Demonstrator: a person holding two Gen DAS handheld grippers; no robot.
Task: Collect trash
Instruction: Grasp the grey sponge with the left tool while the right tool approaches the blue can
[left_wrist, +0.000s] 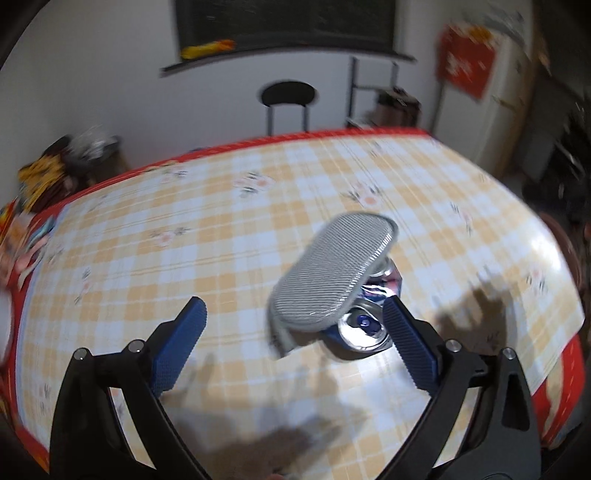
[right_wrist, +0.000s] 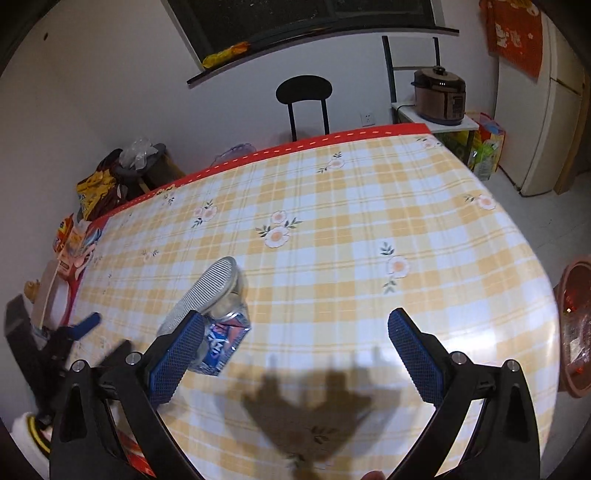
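**Crushed aluminium can and foil tray not yet picked up**

Aluminium is what remains: a crushed blue drink can (left_wrist: 364, 326) lies on the checked table (left_wrist: 221, 236) with a silvery ribbed foil tray (left_wrist: 332, 273) leaning tilted over it, touching. The left claw (left_wrist: 295, 343) stands wide, its right finger just beside the can, gripping nothing. The right claw (right_wrist: 295, 347) is also wide and empty, the can (right_wrist: 221, 341) near its left finger. Nothing is in either claw, so I judge collection still lies ahead; a red bin (right_wrist: 576, 332) at the table's right edge may be the destination.
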